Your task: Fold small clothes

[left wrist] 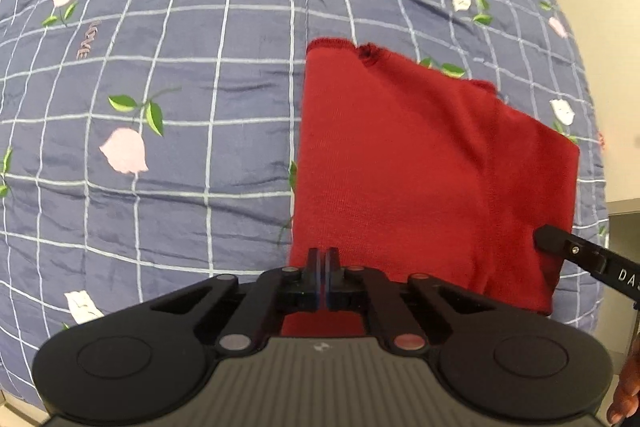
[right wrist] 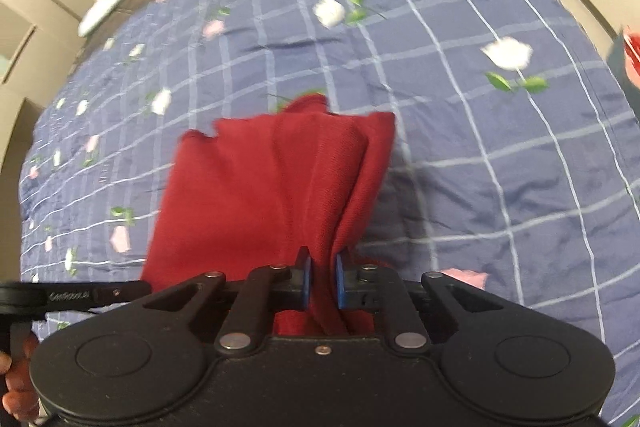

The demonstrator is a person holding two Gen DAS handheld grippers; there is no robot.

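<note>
Red knit garment [left wrist: 420, 163] lies on a bed covered by a blue-grey quilt [left wrist: 160, 131] with a white grid and a print of pink and white flowers with green leaves. Its far edge shows a ribbed hem and a small notch, and it lies in folded layers.

Left tool [left wrist: 322, 263] sits at the garment's near left corner with its two fingers pressed together; no cloth can be seen between the tips, so it is probably closed on nothing, though the near edge is hidden behind the tool body. Right tool [right wrist: 323, 277] has a bunched fold of the red fabric running between its blue pads [right wrist: 306, 279], gripping the cloth at the near right edge, with pleats fanning away from the grip.

In the left wrist view, the right tool's black finger reaches in from the right and carries white letters that read "DA" before the frame cuts them off. The quilt carries faint pink stitched lettering [left wrist: 85, 41], too small to read with certainty. No containers are visible.
</note>
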